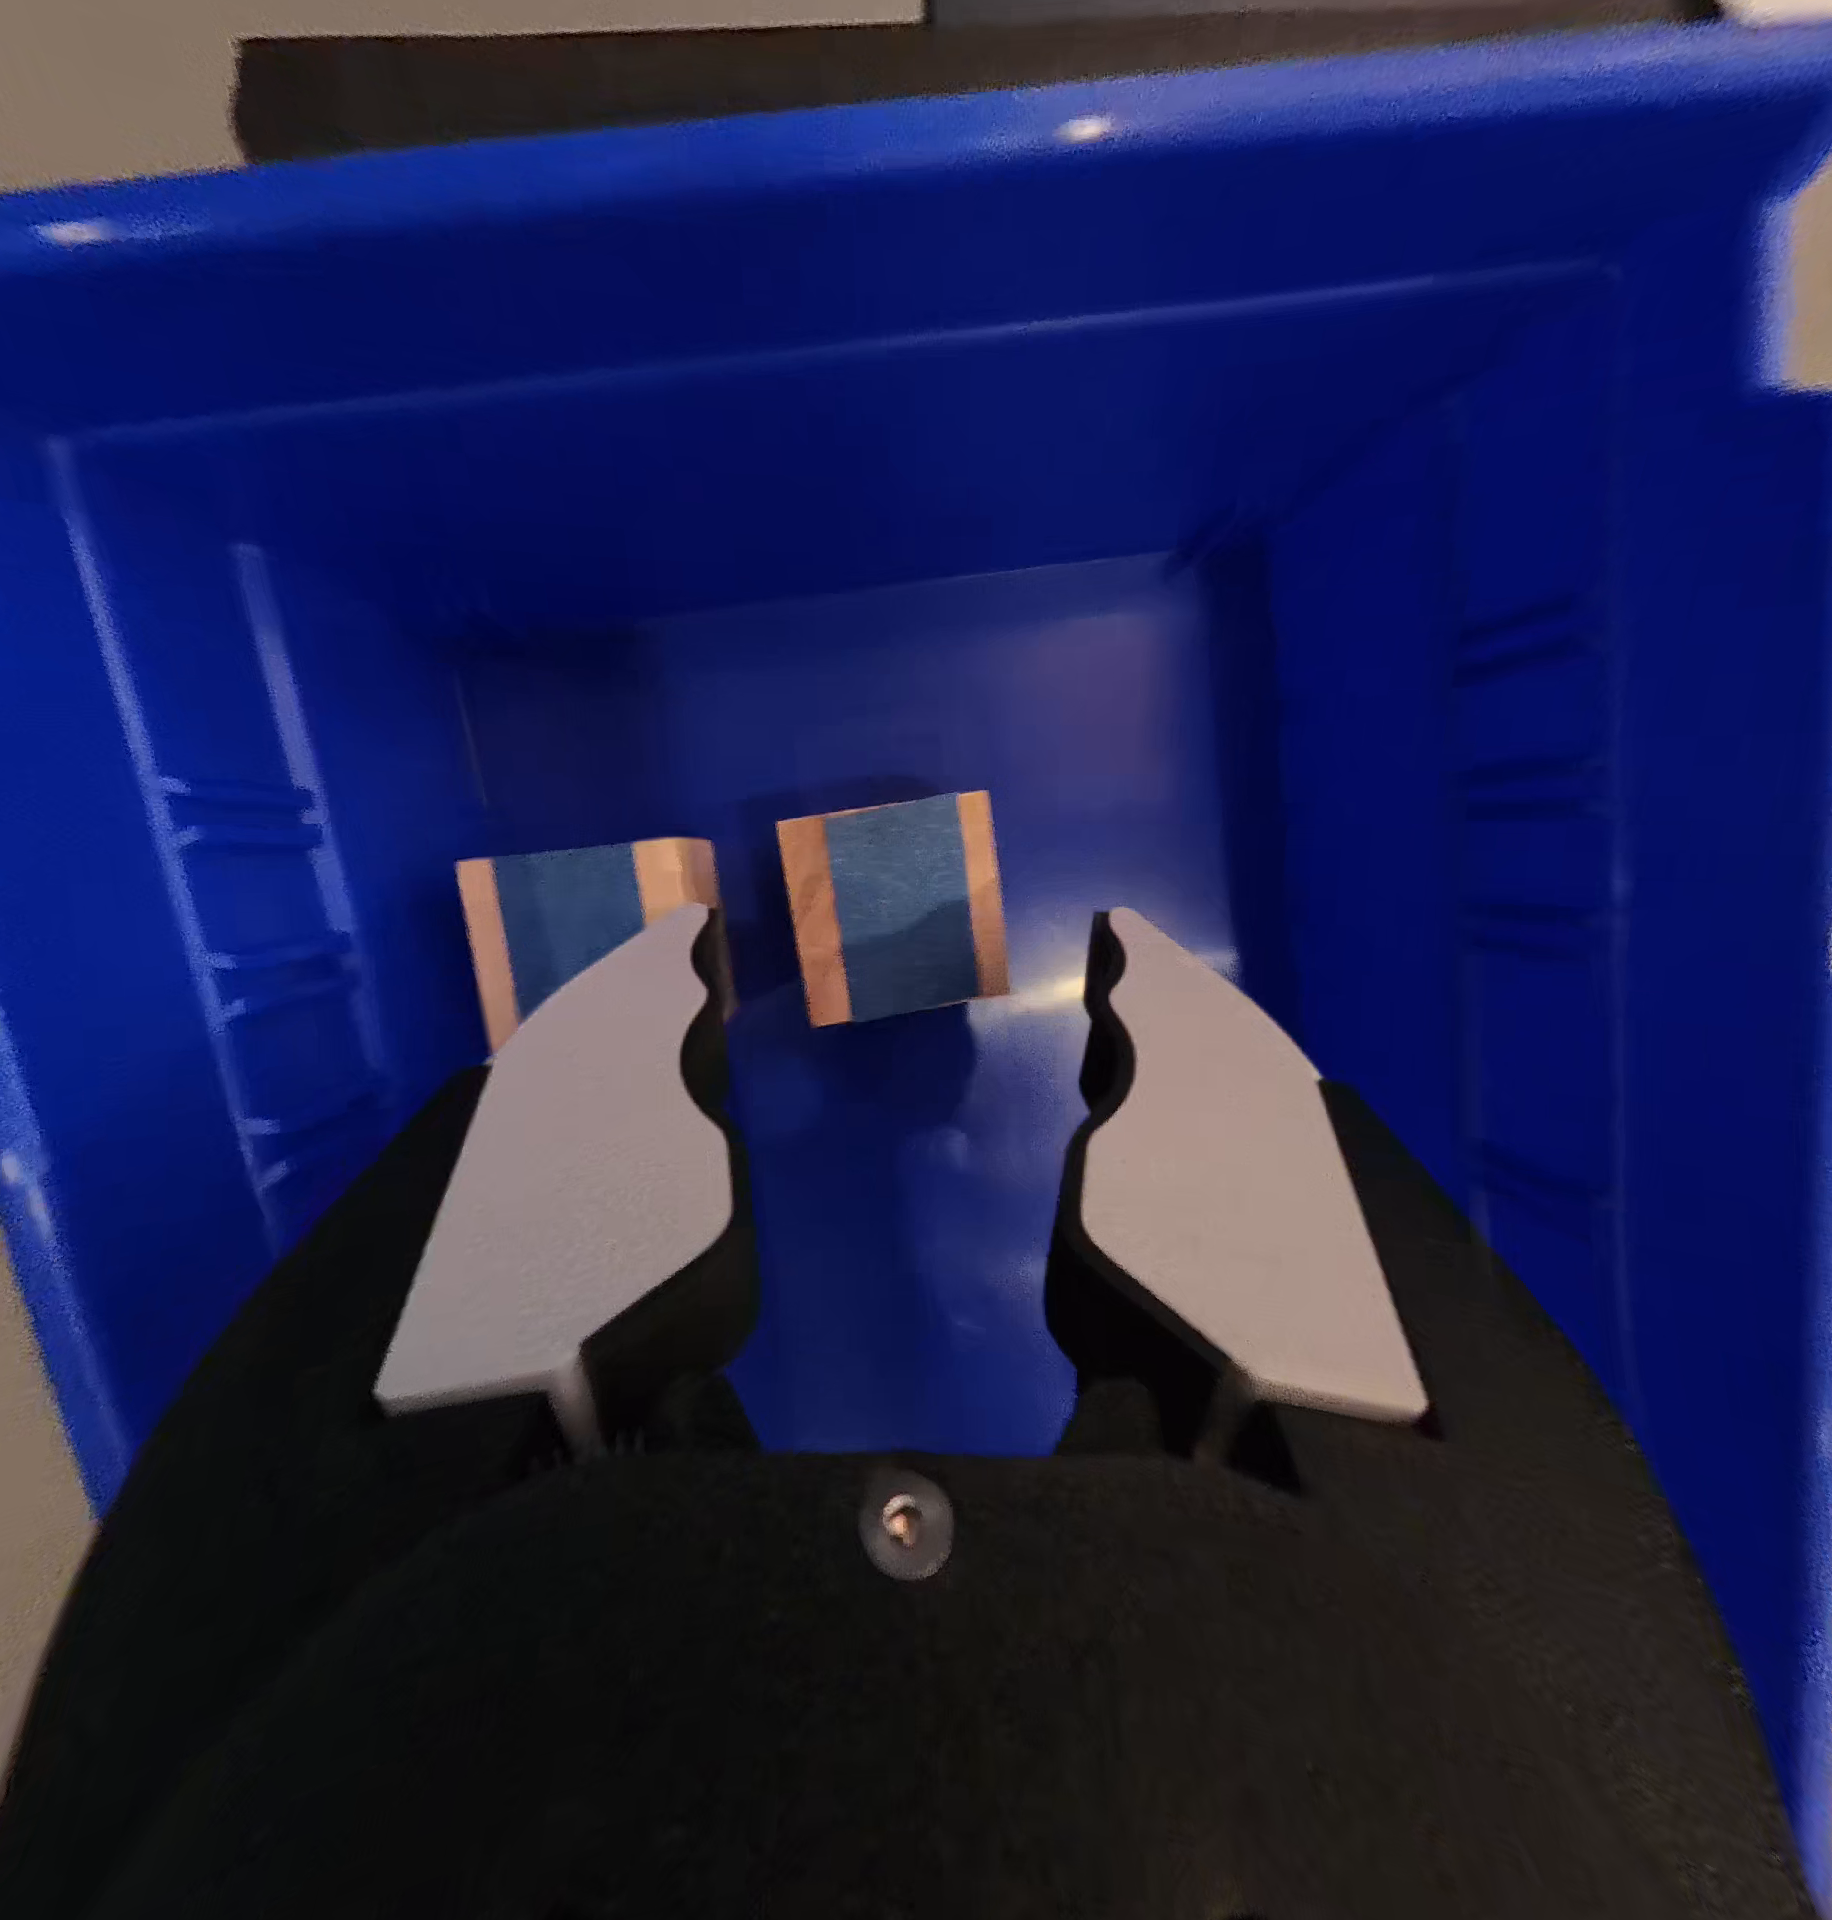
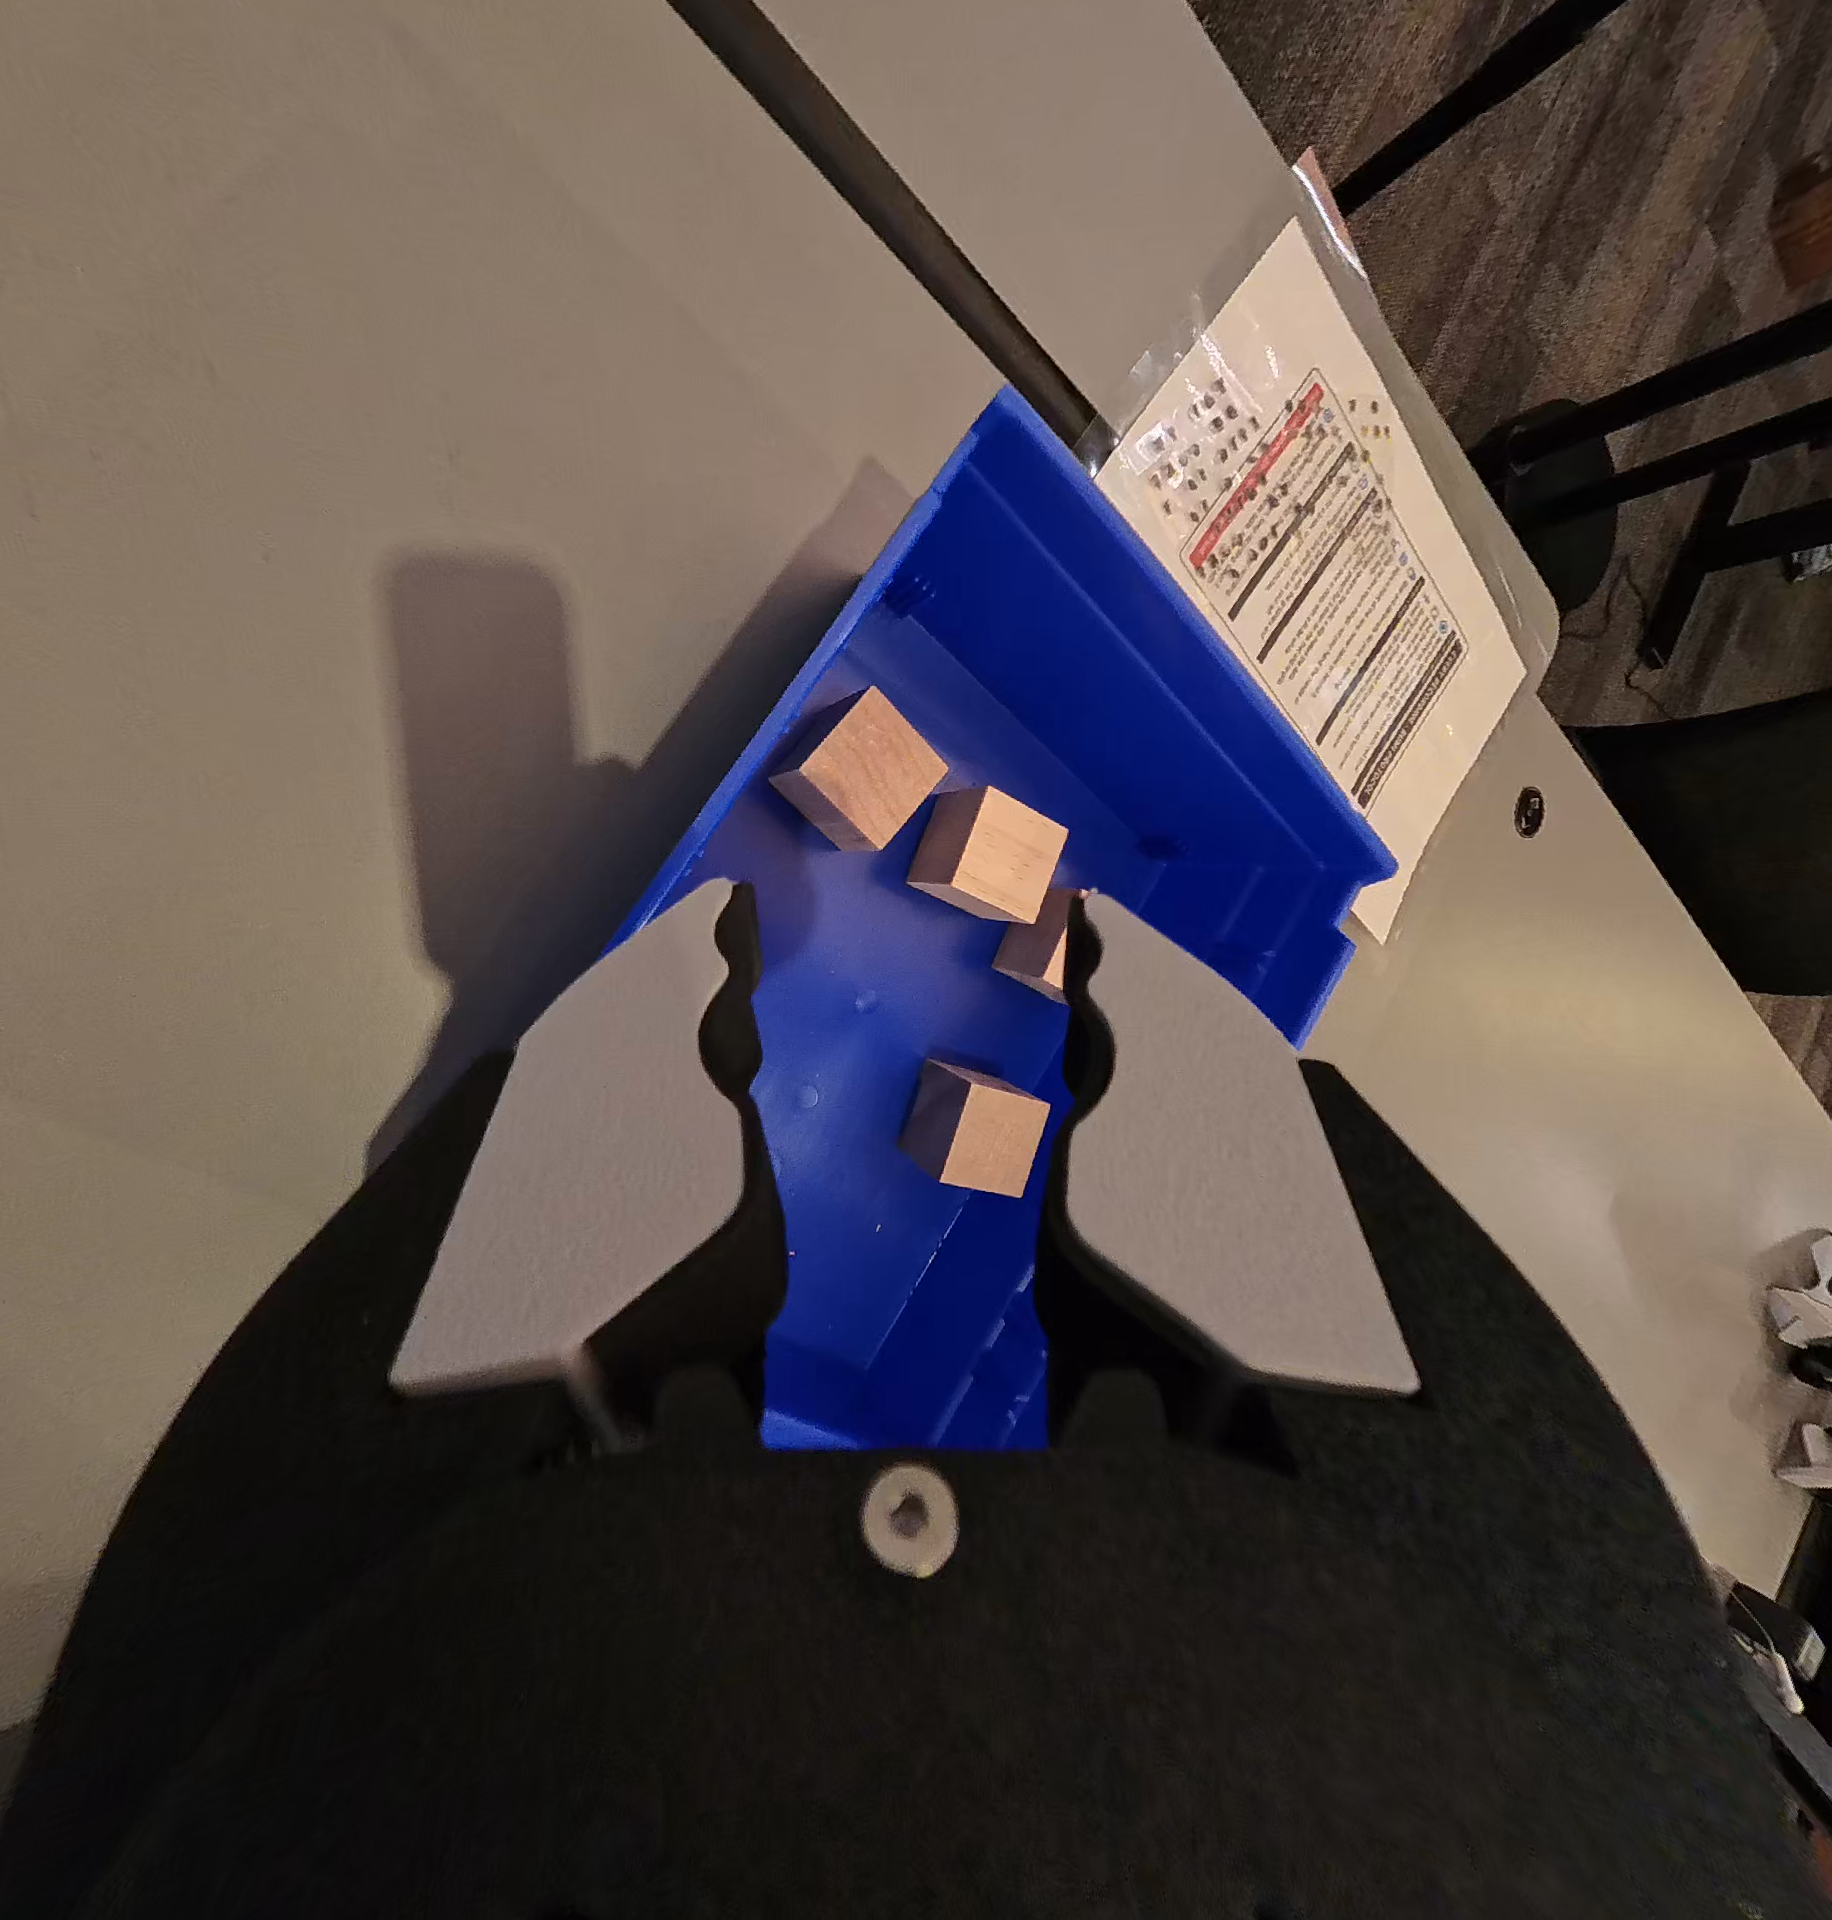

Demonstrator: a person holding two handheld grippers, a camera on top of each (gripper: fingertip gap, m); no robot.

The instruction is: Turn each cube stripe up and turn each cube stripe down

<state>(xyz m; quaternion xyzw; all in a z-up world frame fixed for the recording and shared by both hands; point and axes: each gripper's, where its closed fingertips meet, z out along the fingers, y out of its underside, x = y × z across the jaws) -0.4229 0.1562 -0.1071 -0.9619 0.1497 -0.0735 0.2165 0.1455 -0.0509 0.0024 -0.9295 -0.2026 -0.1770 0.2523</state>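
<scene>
In the left wrist view, two wooden cubes with a blue stripe on top lie on the floor of a blue bin [image 1: 683, 343]: one cube [image 1: 891, 906] just ahead of my fingertips, another cube [image 1: 564, 914] partly hidden behind my left finger. My left gripper [image 1: 901, 920] is open and empty above the bin floor. In the right wrist view, several plain-faced wooden cubes lie in a blue bin [image 2: 1151, 675]: one cube [image 2: 979, 1127] between my fingers, one cube [image 2: 990, 854] and another cube [image 2: 862, 769] farther off, and a fourth cube [image 2: 1039, 945] partly hidden. My right gripper [image 2: 907, 899] is open and empty.
The bins stand on a pale table [image 2: 268, 416]. A printed sheet in a clear sleeve [image 2: 1307, 561] lies beyond the bin. A dark gap [image 2: 891, 208] crosses the table. Chair legs [image 2: 1670, 416] and carpet lie past the table edge. Grey objects [image 2: 1826, 1340] lie at the right.
</scene>
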